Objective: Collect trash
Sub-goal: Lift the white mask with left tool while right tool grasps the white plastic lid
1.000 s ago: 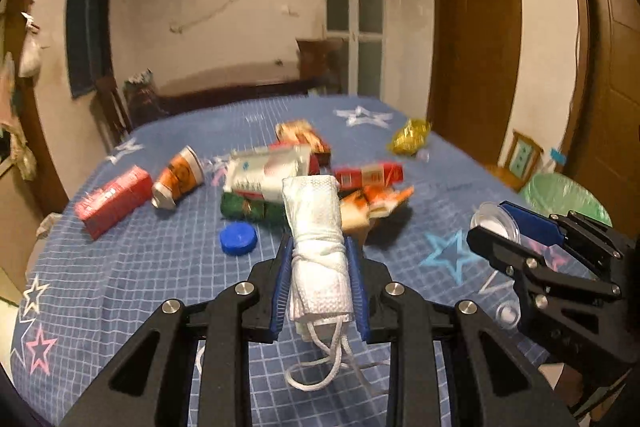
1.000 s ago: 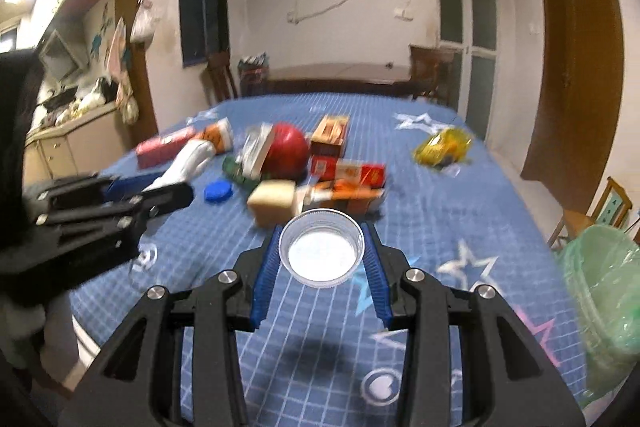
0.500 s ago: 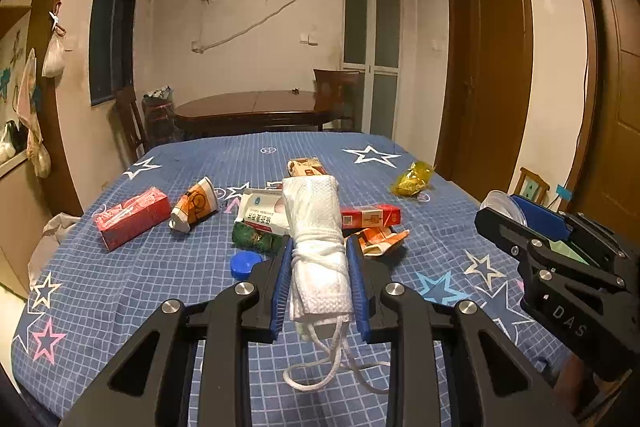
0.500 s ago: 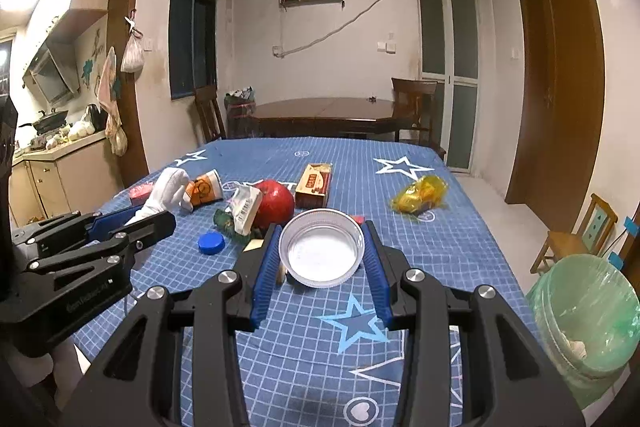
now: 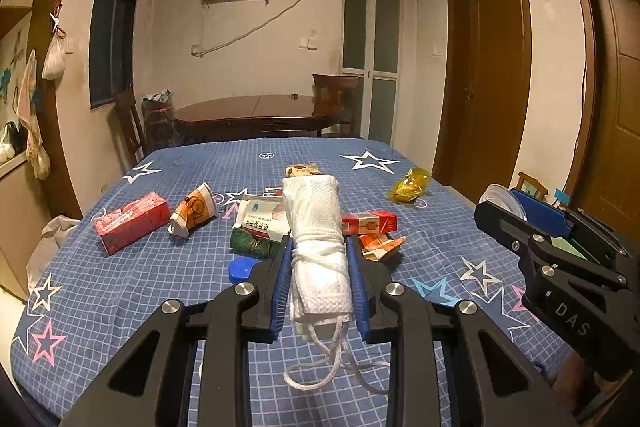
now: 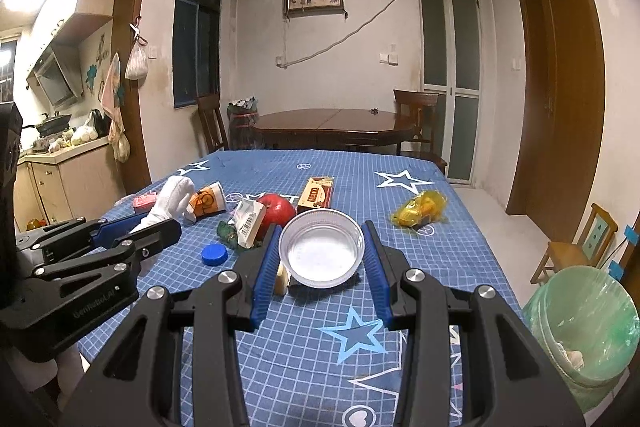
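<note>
I have my left gripper (image 5: 320, 267) clenched on a rolled white cloth (image 5: 316, 239) tied with string, and my right gripper (image 6: 322, 259) clamped across a shallow white lid (image 6: 322, 253), both held above the near edge of the table (image 6: 280, 367). The bin (image 6: 580, 339), lined with a green bag, stands on the floor off the table's right edge, and I judge both loads should go there. The rest of the trash sits mid-table: a red carton (image 5: 130, 221) toward the left edge, a paper cup (image 5: 194, 209) on its side, a blue cap (image 5: 242, 269), a red box (image 5: 370, 221) and a yellow wrapper (image 5: 410, 183) toward the right edge. My worry is the lid: the pads pinch only its rim, so a quick swing could pop it loose onto the floor. The string loops (image 5: 316, 371) dangling under the cloth could catch on my own gripper or the bin's rim and keep the roll from dropping cleanly. With both hands moving toward one opening, they might collide. I cannot see the bin's bottom, and the pile behind the cloth is largely blocked, so I cannot count what remains.
</note>
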The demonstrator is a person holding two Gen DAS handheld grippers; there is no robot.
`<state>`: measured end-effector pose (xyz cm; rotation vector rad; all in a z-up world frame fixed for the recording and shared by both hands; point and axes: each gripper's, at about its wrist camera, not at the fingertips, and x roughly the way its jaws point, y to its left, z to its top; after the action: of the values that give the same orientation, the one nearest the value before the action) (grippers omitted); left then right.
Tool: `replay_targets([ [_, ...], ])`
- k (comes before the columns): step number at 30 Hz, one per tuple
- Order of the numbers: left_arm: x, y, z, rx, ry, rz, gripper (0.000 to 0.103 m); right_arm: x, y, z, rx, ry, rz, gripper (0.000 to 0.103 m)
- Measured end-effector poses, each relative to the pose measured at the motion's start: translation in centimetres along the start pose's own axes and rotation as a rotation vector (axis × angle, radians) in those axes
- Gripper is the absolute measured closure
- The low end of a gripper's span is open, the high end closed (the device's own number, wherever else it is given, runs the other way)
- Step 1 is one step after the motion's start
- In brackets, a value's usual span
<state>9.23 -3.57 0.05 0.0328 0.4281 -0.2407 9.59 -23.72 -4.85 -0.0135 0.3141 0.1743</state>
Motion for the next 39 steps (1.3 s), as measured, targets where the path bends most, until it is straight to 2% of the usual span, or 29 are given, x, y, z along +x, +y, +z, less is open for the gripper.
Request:
replay_targets([
  [11, 0.7, -0.9, 0.4, 0.016, 0.008, -0.011, 0.075, -0.3, -0.6, 0.2, 0.002, -0.007, -0.015, 0.064],
  [18, 1.8, -4.0, 1.6, 0.051, 0.003, -0.063, 0.075, -1.3, -3.2, 0.7, 0.022, -0.010, -0.068, 0.064],
  [25, 3.5, -9.6, 3.4, 0.107, -0.003, -0.167, 0.075, -3.6, -8.8, 1.5, 0.042, -0.019, -0.192, 0.064],
  [33, 5.4, -18.6, 5.5, 0.177, -0.037, -0.306, 0.075, -6.8, -16.3, 1.9, 0.072, -0.028, -0.360, 0.064],
  [39, 8.1, -26.1, 5.8, 0.233, 0.009, -0.414, 0.074, -7.8, -21.8, 0.6, 0.119, 0.028, -0.445, 0.064],
])
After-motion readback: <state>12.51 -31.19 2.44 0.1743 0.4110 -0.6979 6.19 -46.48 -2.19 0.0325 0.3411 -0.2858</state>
